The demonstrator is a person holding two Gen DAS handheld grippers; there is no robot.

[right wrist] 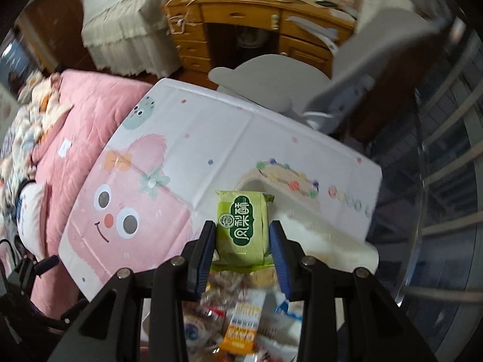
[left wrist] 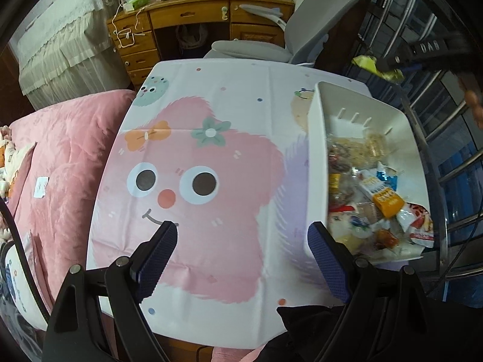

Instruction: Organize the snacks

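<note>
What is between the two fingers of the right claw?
A green snack packet, clamped between the right claw's fingers; the right wrist view shows it.

tablecloth (left wrist: 241,96): white, pink cartoon face, coloured dots | bin (left wrist: 317,163): white | held packet (right wrist: 243,226): green, dark-green label | quilt (left wrist: 66,150): pink

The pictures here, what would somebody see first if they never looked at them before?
First comes the pink fuzzy monster face with big round eyes, printed across the middle of the tablecloth. Next, the green snack packet pinched between the right gripper pads, raised above the white bin full of mixed snacks at the table's right edge. The left gripper hangs open over the cloth, holding nothing.
</note>
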